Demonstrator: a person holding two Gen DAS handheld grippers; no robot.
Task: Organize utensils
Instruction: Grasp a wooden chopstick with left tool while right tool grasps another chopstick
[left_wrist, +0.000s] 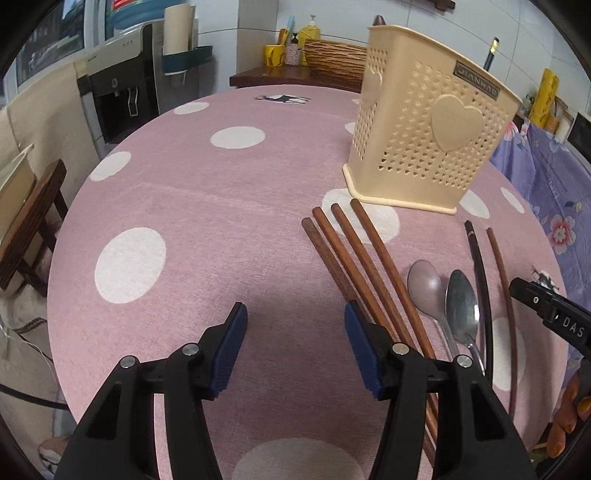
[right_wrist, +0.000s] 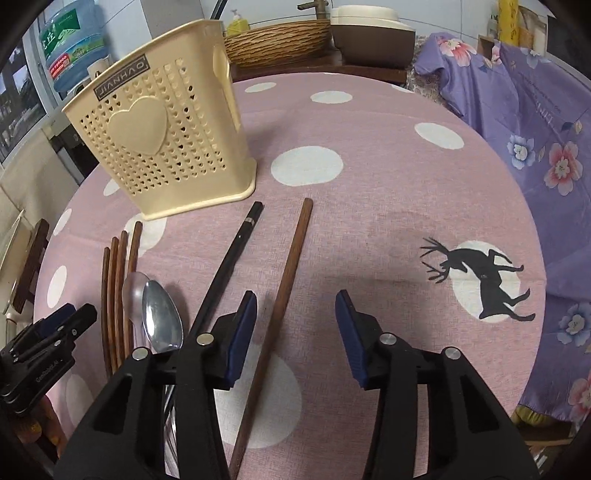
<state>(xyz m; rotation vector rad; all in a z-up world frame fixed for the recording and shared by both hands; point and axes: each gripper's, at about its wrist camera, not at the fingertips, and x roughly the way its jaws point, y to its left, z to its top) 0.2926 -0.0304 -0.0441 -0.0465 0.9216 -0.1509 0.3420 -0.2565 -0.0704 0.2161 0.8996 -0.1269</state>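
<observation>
A cream perforated utensil holder (left_wrist: 424, 133) stands upright on the pink dotted tablecloth (left_wrist: 207, 206); it also shows in the right wrist view (right_wrist: 166, 140). Several brown chopsticks (left_wrist: 354, 254) lie in a bunch before it. Two metal spoons (left_wrist: 461, 306) lie beside them, then a black chopstick (left_wrist: 480, 273) and a single brown chopstick (left_wrist: 502, 280). My left gripper (left_wrist: 295, 347) is open and empty, just left of the bunch. My right gripper (right_wrist: 295, 328) is open and empty, low over the single brown chopstick (right_wrist: 284, 295), with the black chopstick (right_wrist: 232, 258) by its left finger.
A purple flowered cloth (right_wrist: 535, 155) hangs at the table's right side. A woven basket (right_wrist: 277, 40) and a rice cooker (right_wrist: 373, 33) stand on the counter behind. A water dispenser (left_wrist: 118, 96) and a wooden chair (left_wrist: 33, 221) are at the left.
</observation>
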